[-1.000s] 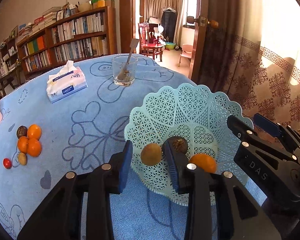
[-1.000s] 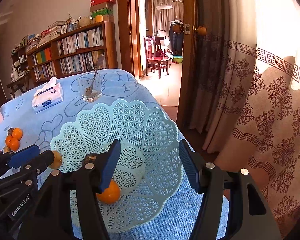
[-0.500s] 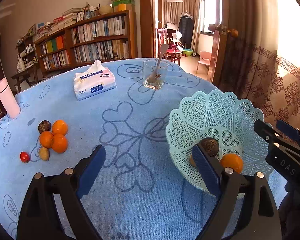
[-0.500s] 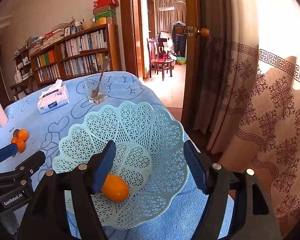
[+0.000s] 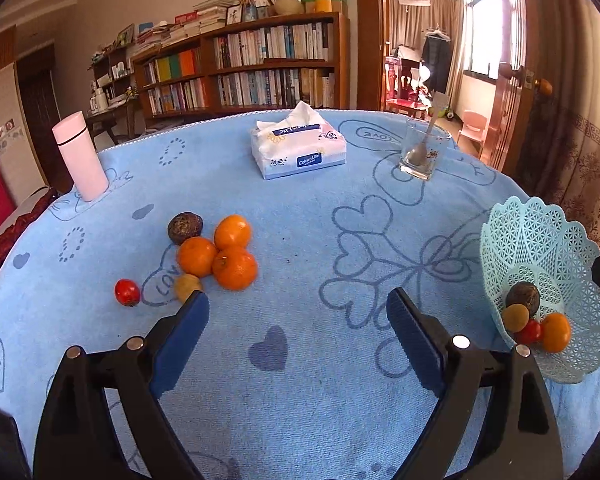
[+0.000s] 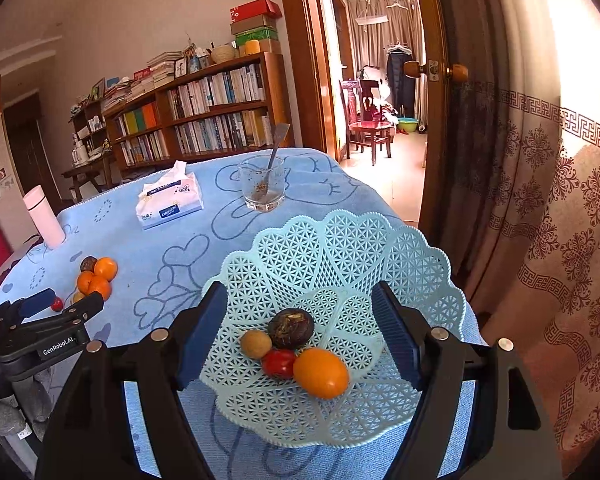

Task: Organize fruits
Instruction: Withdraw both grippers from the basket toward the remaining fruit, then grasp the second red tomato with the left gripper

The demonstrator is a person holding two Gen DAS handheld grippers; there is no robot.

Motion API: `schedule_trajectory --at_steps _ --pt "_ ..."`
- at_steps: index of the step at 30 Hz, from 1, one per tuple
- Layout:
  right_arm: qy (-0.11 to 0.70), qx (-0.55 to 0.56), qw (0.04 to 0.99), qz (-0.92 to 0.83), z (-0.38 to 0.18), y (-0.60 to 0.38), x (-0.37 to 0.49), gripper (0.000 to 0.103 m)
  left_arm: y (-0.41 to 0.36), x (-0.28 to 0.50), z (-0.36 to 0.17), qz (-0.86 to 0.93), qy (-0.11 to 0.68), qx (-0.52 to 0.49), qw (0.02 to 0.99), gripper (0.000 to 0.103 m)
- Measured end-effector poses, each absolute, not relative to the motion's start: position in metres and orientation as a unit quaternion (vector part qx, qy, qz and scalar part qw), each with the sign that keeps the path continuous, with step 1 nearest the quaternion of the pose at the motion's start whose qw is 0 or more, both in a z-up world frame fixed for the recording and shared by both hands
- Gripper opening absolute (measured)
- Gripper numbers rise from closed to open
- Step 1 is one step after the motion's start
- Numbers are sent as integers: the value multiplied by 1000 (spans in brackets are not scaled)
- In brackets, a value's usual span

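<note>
Left wrist view: the desk [image 5: 300, 208], covered by a blue cloth, is seen across its width, with the mint lattice basket [image 5: 540, 248] cut off at the right edge and tilted toward the camera. Only in the right wrist view is the whole basket [image 6: 340, 248] shown, resting at the desk's near corner beside a patterned curtain [image 6: 560, 240]. Four fruits are gathered at its bottom: an orange [image 6: 321, 367], a dark wrinkled fruit [image 6: 290, 328], a red one [image 6: 279, 363] and a small tan one [image 6: 255, 343], all touching.

The loose pile is seen clearly from the left wrist: three oranges [image 5: 217, 254], a dark fruit [image 5: 185, 227], a tan fruit [image 5: 186, 286] partly hidden behind a blue pad, and a red fruit [image 5: 127, 292] slightly apart. From the right wrist this pile is small and hard to make out.

The left gripper [image 5: 298, 334] is held over bare cloth, jaws released and empty. The right gripper [image 6: 300, 336] has its jaws spread either side of the basket's bowl, nothing grasped.
</note>
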State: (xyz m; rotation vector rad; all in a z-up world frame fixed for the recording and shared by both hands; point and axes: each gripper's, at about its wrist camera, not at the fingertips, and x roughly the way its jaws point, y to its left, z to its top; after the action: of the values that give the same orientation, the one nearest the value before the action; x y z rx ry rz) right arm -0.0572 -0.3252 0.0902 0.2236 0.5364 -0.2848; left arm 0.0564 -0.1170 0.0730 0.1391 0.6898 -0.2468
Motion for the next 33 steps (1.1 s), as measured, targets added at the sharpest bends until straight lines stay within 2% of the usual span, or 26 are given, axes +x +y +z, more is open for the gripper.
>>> schedule_trajectory --at_steps 5,7,18,26,33 --pt "272 101 951 -111 93 -305 -46 76 -79 70 71 -78 342 57 935 90" --pt "275 97 952 -99 94 -296 -41 82 -64 76 69 -60 344 52 935 90" --pt "299 81 950 -46 89 -257 -18 82 11 107 56 10 363 18 932 89" --pt "319 67 945 -20 80 -236 -2 82 29 133 39 -1 397 0 918 56" --pt "342 63 938 1 72 -221 13 82 31 144 26 -25 410 -18 912 40"
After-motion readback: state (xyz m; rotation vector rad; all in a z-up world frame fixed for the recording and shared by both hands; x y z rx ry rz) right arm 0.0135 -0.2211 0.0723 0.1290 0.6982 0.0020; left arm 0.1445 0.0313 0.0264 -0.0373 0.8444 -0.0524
